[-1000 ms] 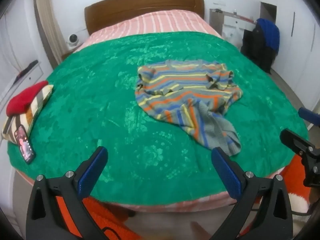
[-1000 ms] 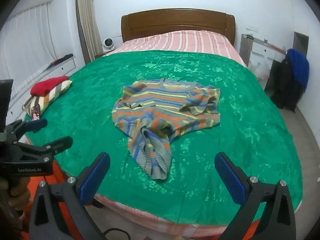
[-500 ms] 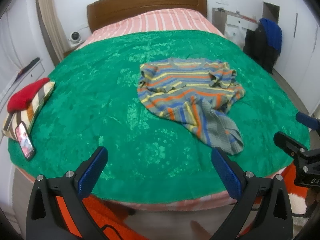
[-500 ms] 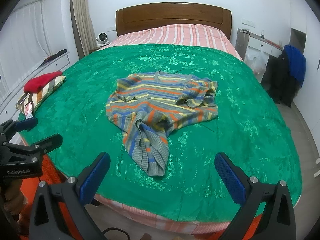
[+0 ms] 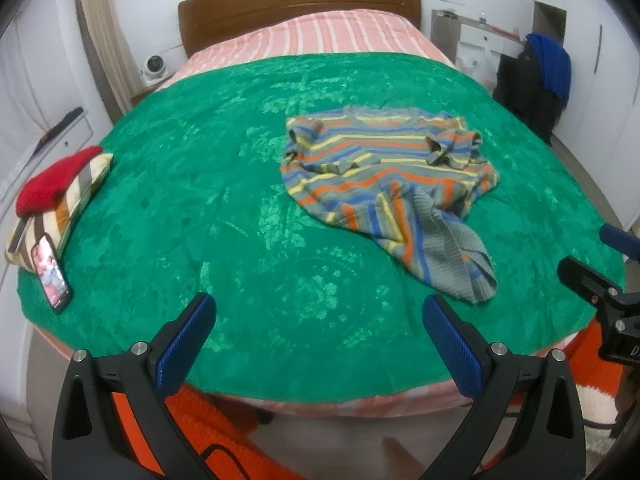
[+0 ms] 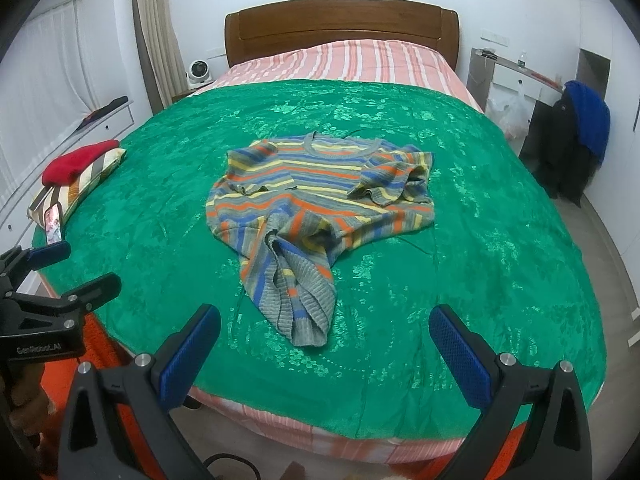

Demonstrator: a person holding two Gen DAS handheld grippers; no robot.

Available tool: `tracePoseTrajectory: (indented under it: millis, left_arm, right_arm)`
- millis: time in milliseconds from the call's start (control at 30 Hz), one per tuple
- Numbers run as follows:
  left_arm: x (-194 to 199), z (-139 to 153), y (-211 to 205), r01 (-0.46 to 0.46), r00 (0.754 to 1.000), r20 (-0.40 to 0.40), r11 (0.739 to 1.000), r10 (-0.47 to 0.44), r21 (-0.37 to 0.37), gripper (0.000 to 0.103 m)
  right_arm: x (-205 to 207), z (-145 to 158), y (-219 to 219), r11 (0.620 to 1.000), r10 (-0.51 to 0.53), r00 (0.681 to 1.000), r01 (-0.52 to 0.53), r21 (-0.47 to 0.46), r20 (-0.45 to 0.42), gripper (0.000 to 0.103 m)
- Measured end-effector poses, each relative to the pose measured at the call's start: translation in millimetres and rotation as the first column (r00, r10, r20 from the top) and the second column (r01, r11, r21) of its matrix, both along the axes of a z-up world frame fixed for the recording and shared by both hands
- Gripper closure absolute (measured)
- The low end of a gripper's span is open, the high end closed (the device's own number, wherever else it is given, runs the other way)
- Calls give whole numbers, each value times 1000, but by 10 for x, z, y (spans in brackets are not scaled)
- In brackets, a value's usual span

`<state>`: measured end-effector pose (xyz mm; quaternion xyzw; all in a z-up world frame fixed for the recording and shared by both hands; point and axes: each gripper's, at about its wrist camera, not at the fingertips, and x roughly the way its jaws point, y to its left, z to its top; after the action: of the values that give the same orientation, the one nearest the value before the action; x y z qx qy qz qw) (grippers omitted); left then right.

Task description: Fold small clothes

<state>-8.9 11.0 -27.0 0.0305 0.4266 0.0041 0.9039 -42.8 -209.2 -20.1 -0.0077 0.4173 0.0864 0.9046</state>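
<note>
Sweater [image 6: 320, 208], striped in grey, orange, blue and yellow: one item, lying crumpled near the middle of the green bedspread [image 6: 500, 248], neckline toward the headboard [image 6: 340, 28]. We note the sleeves bunched in on the body and the ribbed hem twisted into a tongue that points at the foot of the bed. No clean fold shows anywhere on it; we judge the task barely begun for this piece, with the spreading flat, the sleeve folds and the body folds all left to do.

Left gripper [image 5: 320, 322]: blue pads spread wide, nothing between them, held over the near edge of the bed, well apart from the sweater and to its left.

Right gripper [image 6: 324, 334]: pads likewise spread wide and empty, held near the foot of the bed with the hem tongue just ahead, not touching.

Red garment [image 5: 52, 184]: folded, resting on a striped folded piece [image 5: 76, 204] at the left edge of the spread; we take these as possibly finished items, though we cannot confirm it.

Phone [image 5: 52, 272]: leaning at the near end of that pile.

Dark and blue clothing [image 6: 576, 140]: hung beyond the right side of the bed, outside our work.
</note>
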Motion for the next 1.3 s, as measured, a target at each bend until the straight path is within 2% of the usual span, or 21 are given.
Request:
tracePoseTrajectory:
  millis: [300, 700, 933, 967, 1067, 1200, 1300]
  left_arm:
    - [91, -88, 122, -38, 999, -33, 999, 37, -22, 0]
    - [116, -154, 75, -32, 998, -48, 999, 33, 16, 0]
    - [120, -181, 81, -28, 998, -48, 1000, 28, 7, 0]
    - [129, -185, 90, -15, 999, -46, 1000, 14, -13, 0]
    - [203, -184, 112, 80, 996, -32, 987, -85, -137, 0]
    - [475, -268, -12, 193, 977, -38, 942, -211, -275, 1]
    - [727, -411, -248, 242, 956, -80, 912, -282, -331, 1]
  right_arm:
    - [30, 20, -77, 1000, -30, 1000, 30, 2, 1, 0]
    - [81, -110, -103, 999, -43, 999, 43, -3, -26, 0]
    - [91, -145, -83, 999, -35, 999, 35, -8, -28, 0]
    - [88, -141, -80, 999, -33, 999, 33, -6, -27, 0]
    - [106, -153, -130, 1000, -19, 1000, 19, 1, -4, 0]
    - [164, -253, -313, 997, -70, 997, 70, -19, -8, 0]
    - [180, -333, -434, 995, -103, 994, 103, -3, -32, 0]
